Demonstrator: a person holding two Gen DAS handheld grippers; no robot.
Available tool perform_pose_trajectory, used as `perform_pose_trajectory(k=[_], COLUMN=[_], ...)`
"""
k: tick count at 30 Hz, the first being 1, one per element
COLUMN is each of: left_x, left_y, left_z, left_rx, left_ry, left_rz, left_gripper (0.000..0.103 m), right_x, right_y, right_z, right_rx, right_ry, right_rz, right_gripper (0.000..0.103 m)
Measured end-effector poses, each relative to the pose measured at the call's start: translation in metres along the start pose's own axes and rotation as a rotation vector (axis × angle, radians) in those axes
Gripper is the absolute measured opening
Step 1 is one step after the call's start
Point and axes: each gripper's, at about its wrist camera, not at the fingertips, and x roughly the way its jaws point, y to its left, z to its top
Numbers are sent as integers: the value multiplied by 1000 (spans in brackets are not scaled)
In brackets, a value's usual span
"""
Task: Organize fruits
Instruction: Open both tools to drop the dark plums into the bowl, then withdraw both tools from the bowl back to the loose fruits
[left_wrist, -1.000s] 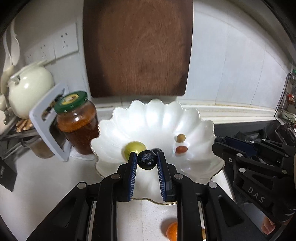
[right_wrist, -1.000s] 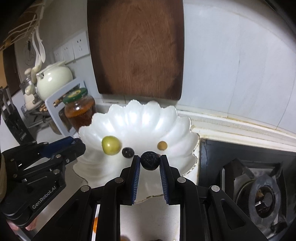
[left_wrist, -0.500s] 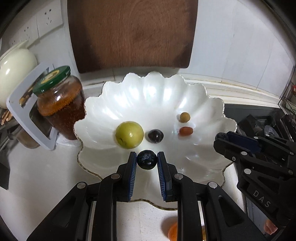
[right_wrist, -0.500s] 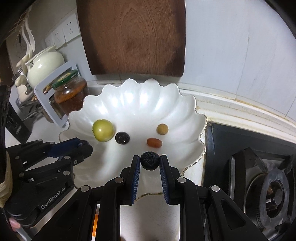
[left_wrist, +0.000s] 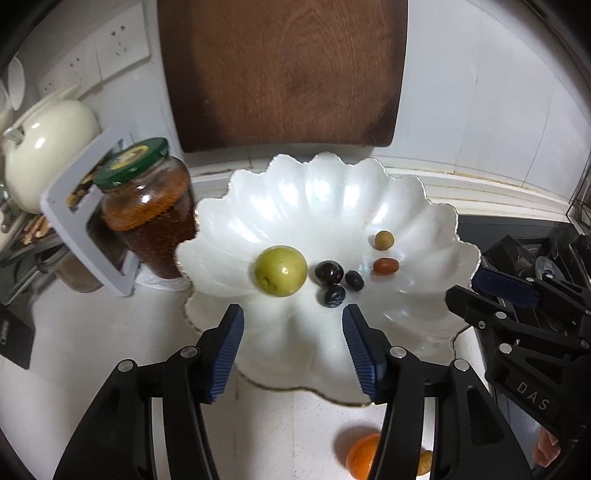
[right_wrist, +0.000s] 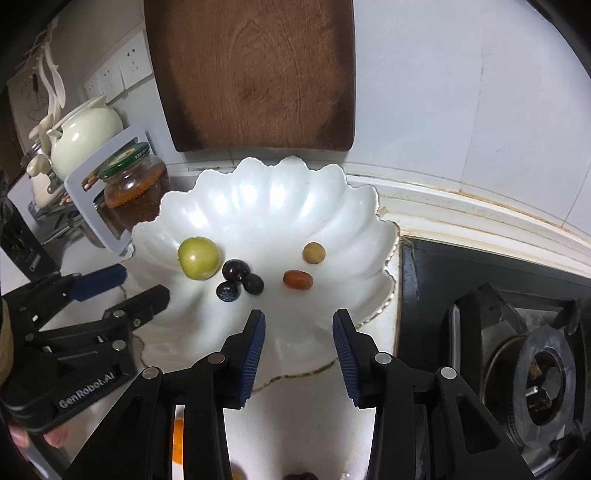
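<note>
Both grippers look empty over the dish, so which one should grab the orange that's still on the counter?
Probably the left gripper. It is open, and the orange lies just below its right finger in the left wrist view. In the right gripper's view the orange sits off to its left, under the left gripper.

I am in a home kitchen. A wooden cutting board (left_wrist: 284, 70) leans against the white tiled wall (left_wrist: 480, 103) in front of me, with wall sockets (right_wrist: 118, 75) to its left. A gas burner (right_wrist: 543, 380) sits in the black stove on my right. On the pale counter (left_wrist: 74, 332) stand a jar (left_wrist: 147, 210) with a green lid, a cream teapot (right_wrist: 83, 134) and a white scalloped dish (right_wrist: 273, 206) of fruit.
</note>
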Motion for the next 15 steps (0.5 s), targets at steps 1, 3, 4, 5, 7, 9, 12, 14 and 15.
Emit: perform_pose_trajectory(k=[1,3,4,5,7,9,12,14,15], left_x=[-5,-13,-18,-23,-33,-45,-63,-75,-81], left_y=[0,0,0,-1,-3,-3,-4,-6,-6], left_z=[-1,-2,-3,-4,-6,-8,-10,-10,-11], left_rx=[0,1,3,6,12,12,4,-1,-3], left_ry=[-10,-25,-35,-46,-66,-84,-115,-139,-152], left_rz=[3,11,12,16,22,23,18,18,16], left_gripper=[57,60,61,61,62,64,64,64,64], right_x=[-2,-10,-14,-18,-28,-37,-53,-63,-70], right_y=[0,1,2,3,4,4,3,3,3], right_z=[0,-2,-3,-3,-3,-3,-3,-4,-5], right_rx=[-4,-15,-24,-29,-35,-36,-34,-33,-34], right_ry=[-3,-16,-24,-31,-50,-69,-99,-121,-134], right_rz=[-1,-5,-5,-5,1,5,15,13,14], right_gripper=[40,40,40,40,40,40,42,45,45])
